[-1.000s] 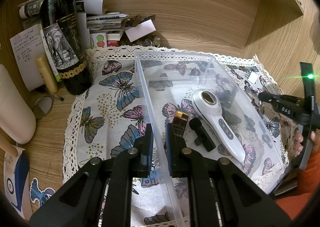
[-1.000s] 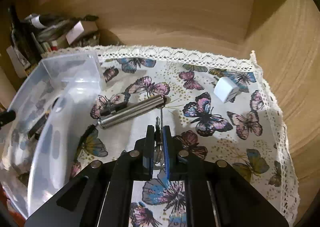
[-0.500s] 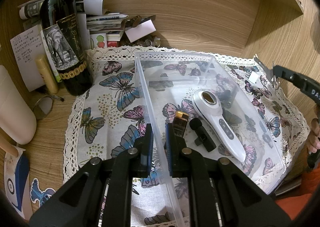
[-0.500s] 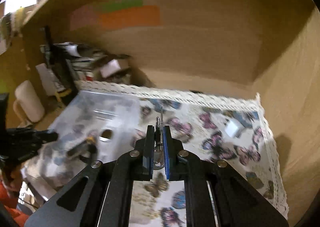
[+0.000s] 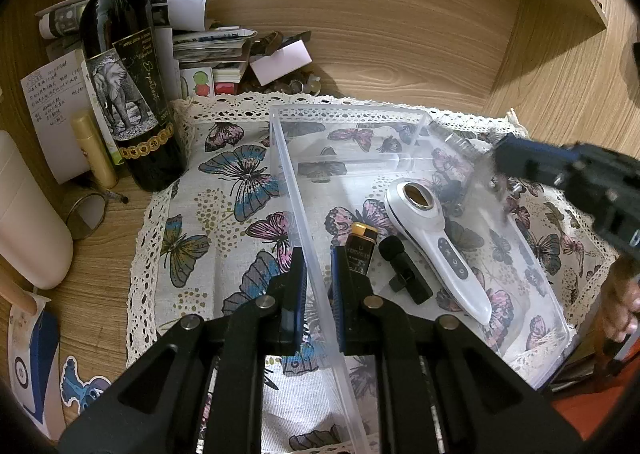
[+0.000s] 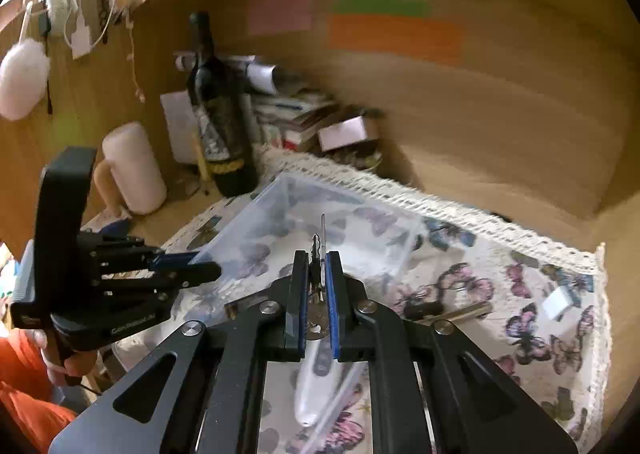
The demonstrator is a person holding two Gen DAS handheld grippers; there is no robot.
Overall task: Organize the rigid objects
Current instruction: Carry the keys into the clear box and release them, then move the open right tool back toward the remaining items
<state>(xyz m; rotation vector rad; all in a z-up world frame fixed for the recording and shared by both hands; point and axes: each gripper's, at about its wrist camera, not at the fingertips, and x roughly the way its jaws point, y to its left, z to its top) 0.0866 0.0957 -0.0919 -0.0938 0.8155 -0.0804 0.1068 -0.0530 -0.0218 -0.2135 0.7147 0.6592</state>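
r fingers pinch keys over bin — l fingers clamp its wall.

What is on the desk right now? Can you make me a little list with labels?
left gripper: shut on the near wall of the clear box
right gripper: shut on a set of keys, above the box
in the box: white handheld device, small black microphone, dark gold-capped tube
on the cloth outside the box: metal cylinder, white cube
beside the cloth: wine bottle
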